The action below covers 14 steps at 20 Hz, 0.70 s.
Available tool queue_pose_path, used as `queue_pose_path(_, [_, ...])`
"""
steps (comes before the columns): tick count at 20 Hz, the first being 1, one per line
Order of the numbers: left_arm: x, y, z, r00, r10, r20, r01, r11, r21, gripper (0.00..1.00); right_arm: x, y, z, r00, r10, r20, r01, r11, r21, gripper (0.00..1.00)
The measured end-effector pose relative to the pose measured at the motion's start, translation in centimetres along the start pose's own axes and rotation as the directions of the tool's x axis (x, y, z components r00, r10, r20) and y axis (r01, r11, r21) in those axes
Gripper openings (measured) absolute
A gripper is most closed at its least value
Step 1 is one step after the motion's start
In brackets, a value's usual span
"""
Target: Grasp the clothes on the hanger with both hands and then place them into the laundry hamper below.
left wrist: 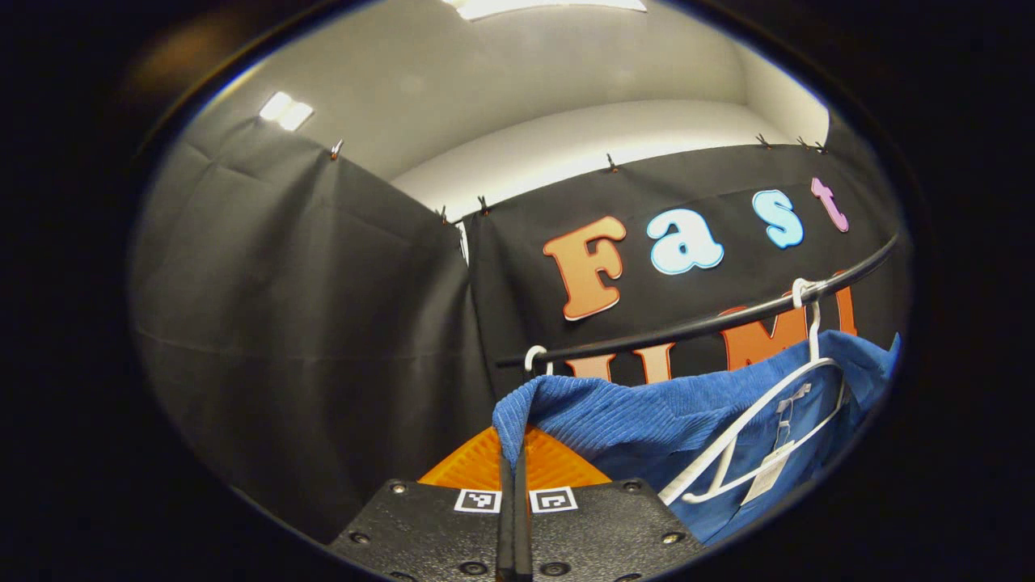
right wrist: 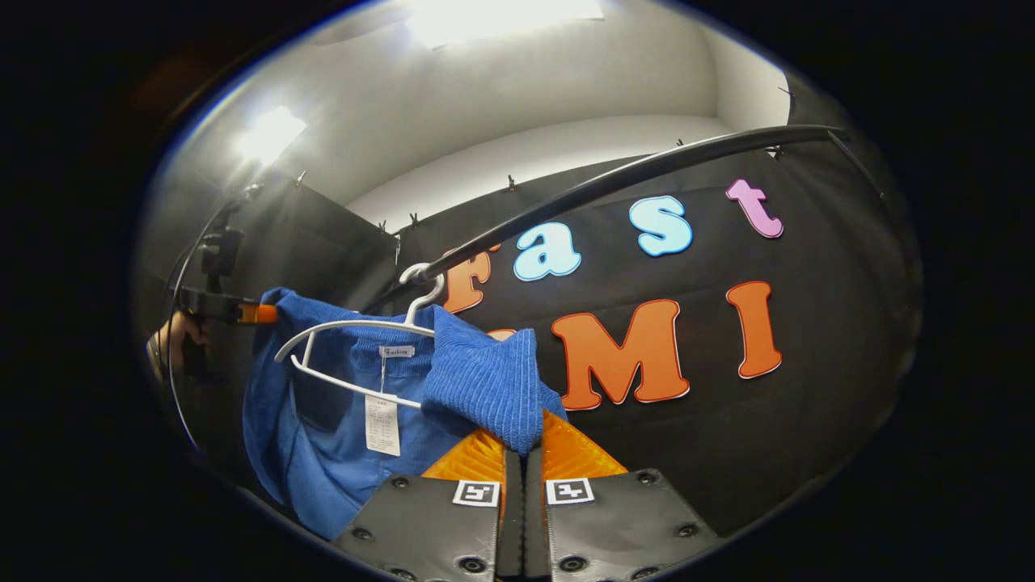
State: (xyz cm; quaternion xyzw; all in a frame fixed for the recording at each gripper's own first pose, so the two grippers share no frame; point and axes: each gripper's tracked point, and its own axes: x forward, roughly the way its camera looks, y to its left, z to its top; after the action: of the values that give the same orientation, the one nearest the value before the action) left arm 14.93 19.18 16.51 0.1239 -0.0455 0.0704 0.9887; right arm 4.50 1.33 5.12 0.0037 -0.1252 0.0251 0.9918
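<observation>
We see a blue ribbed garment (left wrist: 647, 420) hanging on a white hanger (left wrist: 752, 428) from a dark rail (left wrist: 711, 323) in front of the black cloth wall. In the left gripper view, the left gripper (left wrist: 514, 465) has its jaws closed together on a folded edge of the fabric at one shoulder. In the right gripper view, the right gripper (right wrist: 520, 453) has its jaws clamped on the other shoulder of the garment, which drapes just over them. Farther off in that view, a hand (right wrist: 174, 339) holds the left gripper against the cloth's far edge. A paper tag (right wrist: 382, 424) dangles inside the collar.
</observation>
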Motion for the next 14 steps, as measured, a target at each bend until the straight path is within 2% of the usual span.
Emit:
queue_pose_path(6, [-1.4,-1.5,-5.0,0.999,0.013,-0.043,-0.013,1.0,0.011,0.0,0.1,-1.4,2.1,0.998,-0.04,0.044,0.042,0.998,-0.044,0.08])
queue_pose_path(12, [-3.4,-3.5,-8.7,0.997,-0.014,-0.08,0.014,1.0,-0.002,0.0,1.5,-5.3,4.4,0.983,-0.154,0.095,0.162,0.983,-0.083,0.08])
queue_pose_path(13, [-3.7,-4.0,-9.2,0.996,-0.022,-0.083,0.022,1.0,-0.004,0.0,1.6,-6.0,4.7,0.98,-0.171,0.1,0.18,0.98,-0.085,0.12])
queue_pose_path(14, [-4.0,-4.7,-9.6,0.996,-0.033,-0.087,0.032,0.999,-0.012,0.0,2.0,-6.9,4.8,0.976,-0.19,0.107,0.2,0.975,-0.093,0.07])
